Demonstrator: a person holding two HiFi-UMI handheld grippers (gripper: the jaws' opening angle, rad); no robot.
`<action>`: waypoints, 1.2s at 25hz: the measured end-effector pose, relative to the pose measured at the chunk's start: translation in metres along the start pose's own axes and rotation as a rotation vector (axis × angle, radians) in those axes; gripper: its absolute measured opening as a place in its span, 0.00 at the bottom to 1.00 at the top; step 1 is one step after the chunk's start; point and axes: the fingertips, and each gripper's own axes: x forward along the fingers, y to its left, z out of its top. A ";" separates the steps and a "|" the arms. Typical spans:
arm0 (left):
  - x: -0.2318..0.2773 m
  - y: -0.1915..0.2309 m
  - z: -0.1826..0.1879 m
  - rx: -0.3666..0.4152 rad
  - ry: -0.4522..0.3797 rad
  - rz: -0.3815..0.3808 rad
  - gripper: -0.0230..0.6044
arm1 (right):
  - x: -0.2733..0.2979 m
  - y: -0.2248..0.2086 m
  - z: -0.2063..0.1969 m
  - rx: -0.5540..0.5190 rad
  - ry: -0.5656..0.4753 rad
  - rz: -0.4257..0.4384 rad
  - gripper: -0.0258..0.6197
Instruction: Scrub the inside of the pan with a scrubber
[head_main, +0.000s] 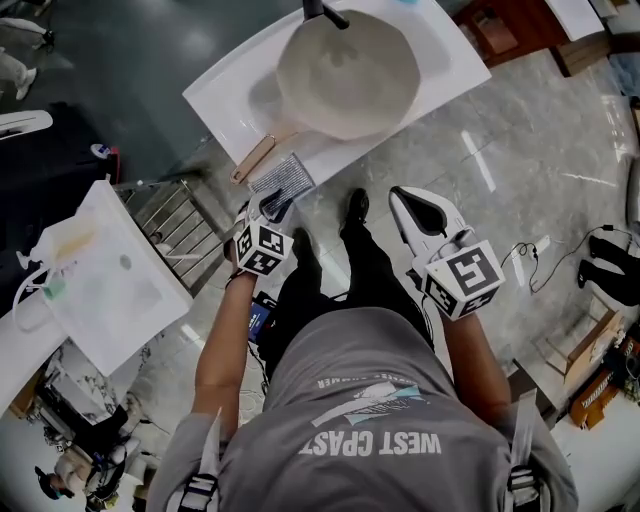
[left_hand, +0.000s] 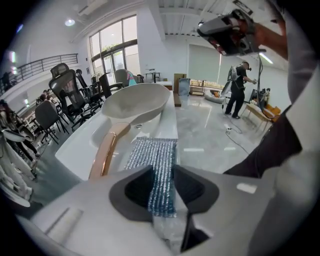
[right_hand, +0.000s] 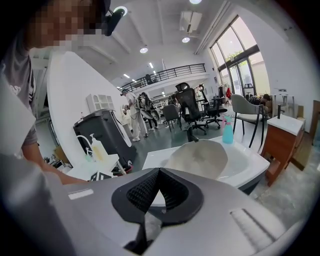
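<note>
A pale pan (head_main: 348, 72) with a copper-coloured handle (head_main: 255, 158) lies in the white sink (head_main: 450, 50). The silvery mesh scrubber (head_main: 283, 180) rests flat on the sink's near rim, beside the handle. My left gripper (head_main: 268, 208) is right at its near end. In the left gripper view the scrubber (left_hand: 152, 155) runs in between the wide-set jaws of that gripper (left_hand: 161, 187), which stands open. My right gripper (head_main: 400, 195) hovers over the floor to the right, away from the sink. Its jaws (right_hand: 159, 172) are shut on nothing and point toward the pan (right_hand: 197, 157).
A dark faucet (head_main: 320, 10) rises at the sink's far side, with a blue bottle (right_hand: 227, 134) on the rim. A second white basin (head_main: 110, 290) and a metal rack (head_main: 175, 225) stand at left. Cables and boxes lie on the floor at right; people and office chairs are farther off.
</note>
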 end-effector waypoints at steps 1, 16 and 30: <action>0.001 0.001 0.001 -0.005 -0.008 0.004 0.23 | 0.001 -0.001 -0.001 0.003 0.001 0.000 0.04; -0.021 0.005 0.022 -0.112 -0.075 0.000 0.07 | 0.000 -0.011 0.000 0.027 -0.009 -0.012 0.04; -0.051 0.091 0.132 -0.160 -0.297 0.143 0.07 | -0.011 -0.047 -0.008 0.081 -0.021 -0.061 0.04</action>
